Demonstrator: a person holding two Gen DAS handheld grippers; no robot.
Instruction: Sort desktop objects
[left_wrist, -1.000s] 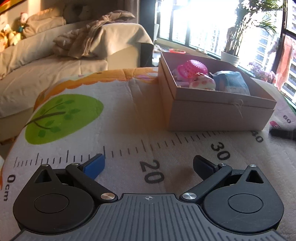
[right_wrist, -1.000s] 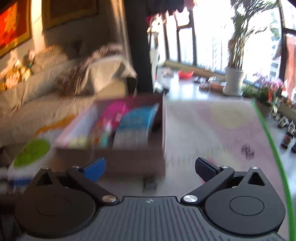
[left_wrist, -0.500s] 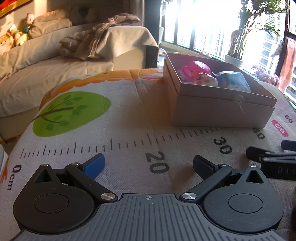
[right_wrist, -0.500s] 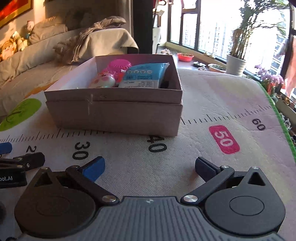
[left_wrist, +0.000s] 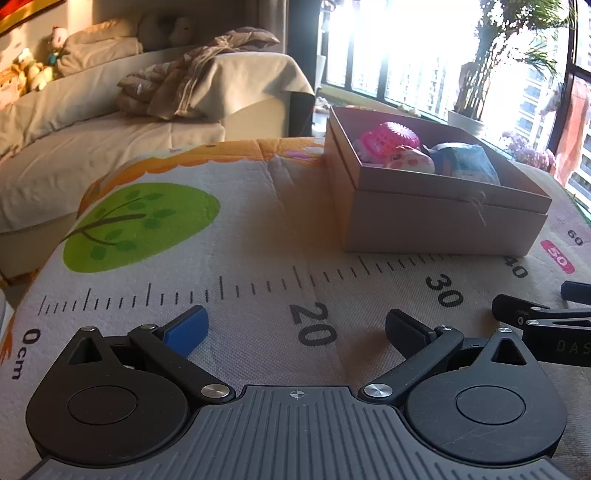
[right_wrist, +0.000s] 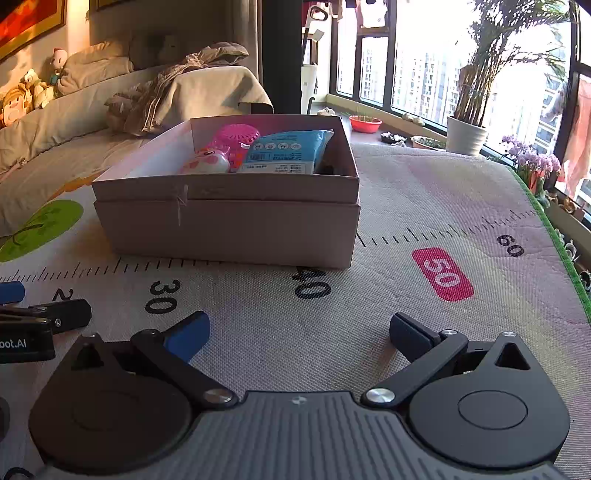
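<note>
Black plastic fingers of the left gripper stand wide apart at the bottom of the left wrist view, one with a blue pad and one with a dark pad; nothing is between them and they grasp nothing, with only the woven play mat printed with a ruler scale below them. The right gripper is released in the same way, spread wide and empty, low over the same mat near the printed numbers 30 and 40. Each tool shows at the edge of the other's view: the right one at the right edge of the left wrist view, the left one at the left edge of the right wrist view, so they are side by side but apart. The beige cardboard box without a lid sits on the mat in the middle of the right wrist view and in the upper right of the left wrist view. Its long axis runs across the frame in the right wrist view, with one long wall facing the camera. Inside it lie a round pink plastic toy with holes, a small white and pink rounded toy and a light blue soft pack, close together. A beige covered sofa fills the upper left.
</note>
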